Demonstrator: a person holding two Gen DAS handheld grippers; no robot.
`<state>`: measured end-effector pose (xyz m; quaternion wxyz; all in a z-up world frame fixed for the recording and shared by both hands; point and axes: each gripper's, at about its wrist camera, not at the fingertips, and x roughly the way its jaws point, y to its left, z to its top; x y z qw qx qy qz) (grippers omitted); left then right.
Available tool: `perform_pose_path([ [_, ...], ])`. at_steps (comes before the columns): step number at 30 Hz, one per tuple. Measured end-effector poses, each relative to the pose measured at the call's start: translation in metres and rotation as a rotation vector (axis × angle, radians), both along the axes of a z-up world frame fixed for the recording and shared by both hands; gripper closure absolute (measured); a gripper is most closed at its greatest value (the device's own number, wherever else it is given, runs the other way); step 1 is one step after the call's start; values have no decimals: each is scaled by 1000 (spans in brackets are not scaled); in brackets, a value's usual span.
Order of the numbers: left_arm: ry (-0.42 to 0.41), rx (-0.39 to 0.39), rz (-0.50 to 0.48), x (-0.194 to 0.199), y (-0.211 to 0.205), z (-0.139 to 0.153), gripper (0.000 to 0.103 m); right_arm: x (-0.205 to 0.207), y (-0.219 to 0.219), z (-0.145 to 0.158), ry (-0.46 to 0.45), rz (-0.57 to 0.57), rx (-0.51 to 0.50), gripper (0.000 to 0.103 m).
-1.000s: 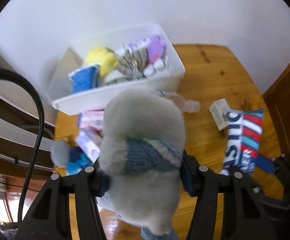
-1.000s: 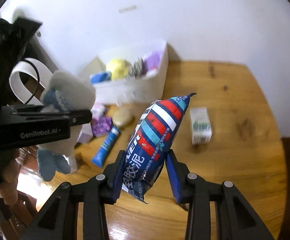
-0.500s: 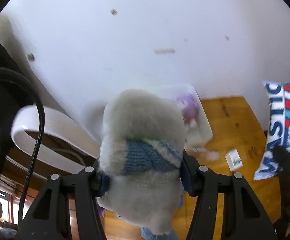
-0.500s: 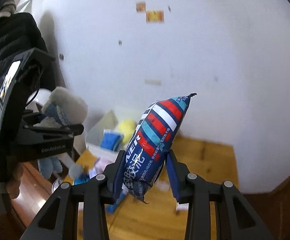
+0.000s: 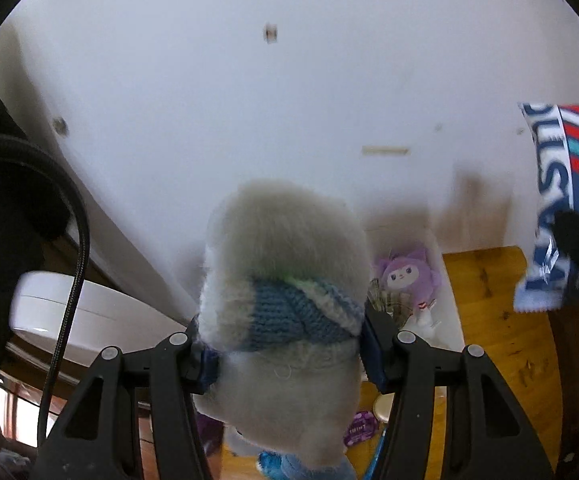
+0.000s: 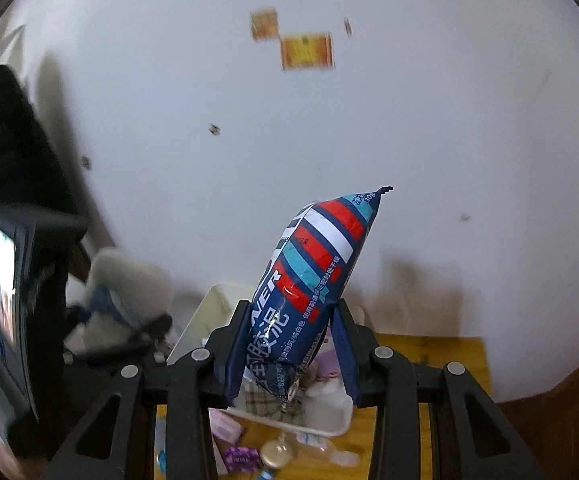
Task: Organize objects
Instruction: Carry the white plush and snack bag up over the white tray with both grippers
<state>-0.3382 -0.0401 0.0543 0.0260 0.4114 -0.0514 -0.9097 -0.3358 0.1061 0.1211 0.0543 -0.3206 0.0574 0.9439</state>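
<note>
From the left wrist view, the left gripper is clamping a fluffy grey soft toy around its blue knitted band, jaws spread wide by its bulk; the white bin is sitting below with a purple doll inside. From the right wrist view, the right gripper is pinching a striped packet upright above the same bin — both things are being carried, I'd judge; next comes lowering each over the bin and letting go.
</note>
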Motion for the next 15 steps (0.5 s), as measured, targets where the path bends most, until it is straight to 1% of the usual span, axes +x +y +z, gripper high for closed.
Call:
perform_pose_path([
  [2,-58,21,-1,-17,-3,-28,43,-22,4,-17,-28,-13,-18,63],
  [5,-147,38,-4,-38,-5,-72,43,-59,10,-51,-87,-27,-37,63],
  [8,-214,46,-15,-53,-1,-107,43,-91,15,-86,-149,-31,-59,63],
  [11,-270,59,-38,-62,8,-135,43,-119,20,-118,-201,-39,-71,63],
  [14,-297,88,-64,-73,14,-150,42,-141,24,-145,-250,-43,-76,63],
  [15,-299,99,-66,-75,15,-152,40,-149,25,-154,-265,-43,-74,63],
])
